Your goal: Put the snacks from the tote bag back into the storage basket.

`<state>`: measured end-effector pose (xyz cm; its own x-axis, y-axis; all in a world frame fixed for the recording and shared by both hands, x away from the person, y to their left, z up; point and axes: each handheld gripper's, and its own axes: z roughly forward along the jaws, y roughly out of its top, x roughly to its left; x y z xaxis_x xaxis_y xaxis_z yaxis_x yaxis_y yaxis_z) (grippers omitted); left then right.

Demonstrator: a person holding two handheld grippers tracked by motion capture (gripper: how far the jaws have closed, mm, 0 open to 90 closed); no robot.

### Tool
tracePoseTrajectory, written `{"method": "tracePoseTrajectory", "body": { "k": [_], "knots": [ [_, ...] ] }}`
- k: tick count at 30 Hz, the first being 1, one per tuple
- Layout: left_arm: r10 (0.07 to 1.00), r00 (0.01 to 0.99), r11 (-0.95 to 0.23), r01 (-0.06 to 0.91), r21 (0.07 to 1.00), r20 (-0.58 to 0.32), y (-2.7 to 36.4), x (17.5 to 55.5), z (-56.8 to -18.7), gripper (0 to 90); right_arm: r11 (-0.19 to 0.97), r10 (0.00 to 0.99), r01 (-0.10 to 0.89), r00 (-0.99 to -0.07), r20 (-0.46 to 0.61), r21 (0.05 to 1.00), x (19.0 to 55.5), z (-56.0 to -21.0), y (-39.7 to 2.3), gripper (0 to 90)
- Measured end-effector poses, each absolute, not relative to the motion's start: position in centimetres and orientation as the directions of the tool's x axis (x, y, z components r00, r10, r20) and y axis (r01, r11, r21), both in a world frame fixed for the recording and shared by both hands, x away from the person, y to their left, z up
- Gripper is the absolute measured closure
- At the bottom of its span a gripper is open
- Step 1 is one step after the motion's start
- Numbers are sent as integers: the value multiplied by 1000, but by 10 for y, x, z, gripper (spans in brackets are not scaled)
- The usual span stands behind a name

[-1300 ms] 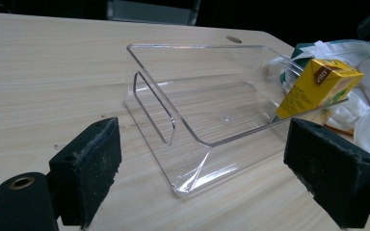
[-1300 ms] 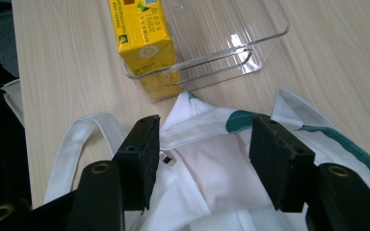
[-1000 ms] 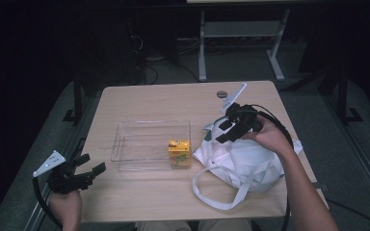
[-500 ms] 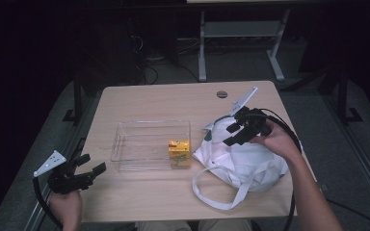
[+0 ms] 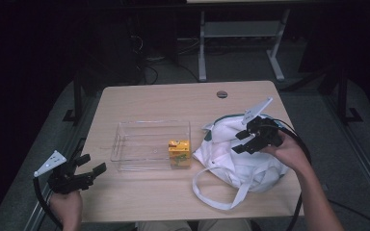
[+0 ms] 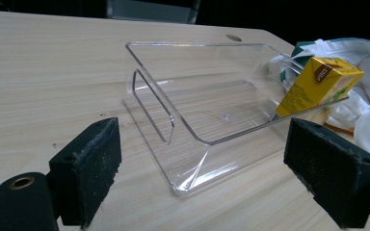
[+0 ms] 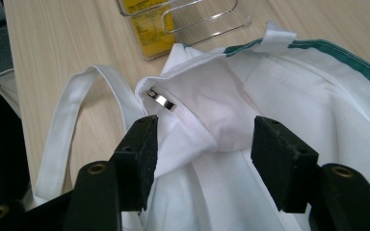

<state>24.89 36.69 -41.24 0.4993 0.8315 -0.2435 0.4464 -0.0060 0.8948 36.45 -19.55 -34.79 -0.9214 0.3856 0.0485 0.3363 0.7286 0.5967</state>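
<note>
A clear plastic tray [image 5: 125,144] lies mid-table with a yellow juice carton [image 5: 179,151] in its right end. Right of it lies a white cloth bag with green trim [image 5: 243,168]. My right gripper [image 5: 240,140] hovers over the bag's top; in the right gripper view its jaws [image 7: 204,144] have just been opening and stand apart, with a loose fold of the bag [image 7: 279,82] between them, not pinched. My left gripper [image 5: 90,164] rests open at the table's near left corner. In the left gripper view it [image 6: 207,154] faces the tray [image 6: 149,91] and carton [image 6: 318,84] with nothing between its pads.
The bag's long strap [image 5: 212,192] loops toward the table's front edge. A small metal snap [image 7: 163,100] shows at the bag's mouth. A cable hole [image 5: 221,94] sits near the far edge. Bare tabletop lies between the left gripper and the tray.
My right gripper has moved to the right and a little lower over the bag, and its jaws stand wider. The left gripper, tray and carton have not moved.
</note>
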Motion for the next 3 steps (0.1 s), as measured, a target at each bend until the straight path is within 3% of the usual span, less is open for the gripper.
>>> {"method": "tracePoseTrajectory", "body": {
  "k": [3],
  "knots": [
    [832,499,-5,446,895,-243,367,249,-412,125,705,412,350,-910,46,617,356,-351,-205,384]
  ]
}}
